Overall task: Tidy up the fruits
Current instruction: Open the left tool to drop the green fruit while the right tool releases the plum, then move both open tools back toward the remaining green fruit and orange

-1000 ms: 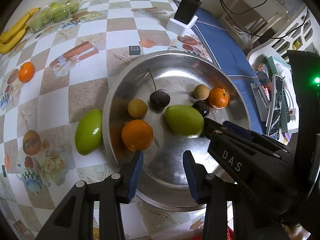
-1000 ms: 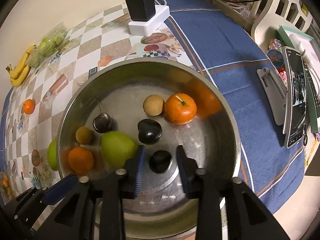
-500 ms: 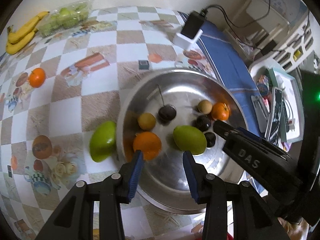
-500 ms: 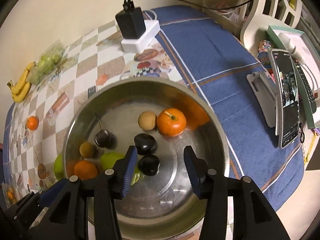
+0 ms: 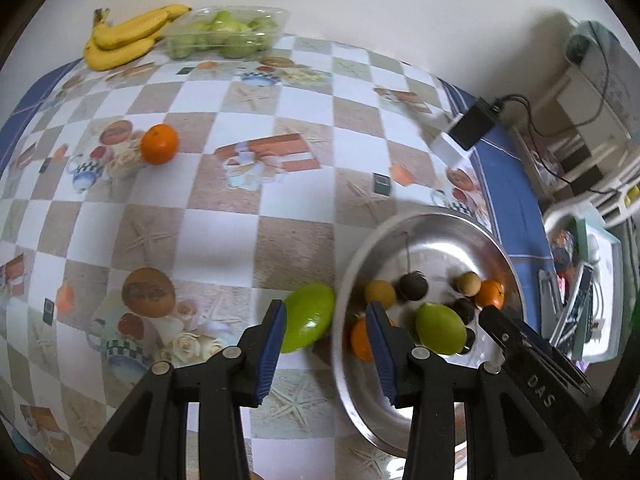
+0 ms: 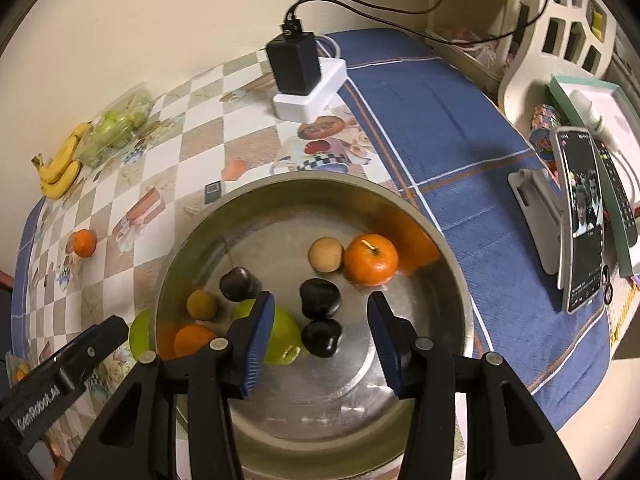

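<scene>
A steel bowl (image 6: 440, 264) holds several fruits: a tangerine (image 6: 371, 259), a beige round fruit (image 6: 325, 254), two dark fruits (image 6: 320, 298), a cherry (image 6: 237, 283), a green mango (image 6: 285, 336) and an orange (image 6: 192, 338). It also shows in the left wrist view (image 5: 424, 232). A second green mango (image 5: 309, 317) lies on the table just left of the bowl. My left gripper (image 5: 326, 354) is open and empty, above that mango and the bowl's rim. My right gripper (image 6: 322, 350) is open and empty above the bowl.
A loose orange (image 5: 159, 144) lies on the checkered tablecloth at left. Bananas (image 5: 124, 38) and a tray of green fruit (image 5: 224, 36) sit by the far wall. A charger on a white block (image 6: 304, 76), a phone on a stand (image 6: 580, 216) and boxes are at right.
My left gripper has swung left, from over the bowl toward the mango outside it. My right gripper has opened wider and risen; the dark fruit it was around now lies in the bowl.
</scene>
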Demonstrator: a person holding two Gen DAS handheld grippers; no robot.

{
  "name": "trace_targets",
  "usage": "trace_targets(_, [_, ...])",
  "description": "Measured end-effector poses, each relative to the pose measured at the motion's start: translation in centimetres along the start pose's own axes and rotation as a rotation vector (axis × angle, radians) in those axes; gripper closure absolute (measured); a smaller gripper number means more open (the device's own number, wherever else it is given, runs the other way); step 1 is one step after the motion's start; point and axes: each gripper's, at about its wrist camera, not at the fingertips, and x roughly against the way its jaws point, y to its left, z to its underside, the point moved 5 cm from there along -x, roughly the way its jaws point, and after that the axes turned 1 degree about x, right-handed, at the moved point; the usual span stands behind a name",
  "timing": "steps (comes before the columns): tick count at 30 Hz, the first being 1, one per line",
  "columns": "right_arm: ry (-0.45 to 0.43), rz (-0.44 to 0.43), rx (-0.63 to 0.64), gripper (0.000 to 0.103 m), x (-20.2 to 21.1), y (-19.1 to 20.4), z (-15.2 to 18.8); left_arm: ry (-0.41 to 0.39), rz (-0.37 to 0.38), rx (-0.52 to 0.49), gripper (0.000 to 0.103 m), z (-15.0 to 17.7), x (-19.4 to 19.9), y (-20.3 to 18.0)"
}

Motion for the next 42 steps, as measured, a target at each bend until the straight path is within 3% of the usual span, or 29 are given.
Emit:
trace_targets(4, [0.006, -0.003, 0.02, 0.052, -0.2, 0.5, 0.1, 0.011, -0.015, 0.02, 0.057, 0.1, -0.2, 0.4])
trace_targets(7, [0.02, -0.007, 0.025, 0.027, -0.6, 0.6, 0.3, 0.028, -0.036, 0.041, 0.052, 0.1, -0.7, 1.1])
trace_targets(9, [0.024, -0.003, 0.037, 0.027, -0.8, 0.8, 0.4, 0.04, -0.049, 0.064, 0.042, 0.2, -1.0, 1.6])
trace_targets(17, [0.04, 0.005, 0.057, 0.015, -1.4, 1.2, 0.7, 0.095, -0.094, 0.175, 0.022, 1.1, -2.4, 4.1])
trace_targets(26, [0.046, 0.006, 0.061, 0.011, -1.6, 1.3, 0.9, 0.072, -0.133, 0.216, 0.001, 1.1, -2.2, 5.1])
trace_targets(30, [0.045, 0.008, 0.07, 0.01, -1.7, 1.4, 0.9, 0.068, -0.137, 0.22, 0.0, 1.0, -2.3, 5.2])
trace_targets(32, [0.047, 0.004, 0.069, 0.0, -1.8, 1.4, 1.0, 0.056, -0.144, 0.214, 0.0, 1.0, -2.1, 5.2])
trace_targets(42, [0.014, -0.026, 0.064, 0.0, -1.2, 1.8, 0.7, 0.01, -0.133, 0.207, 0.0, -0.1, -0.9, 5.7])
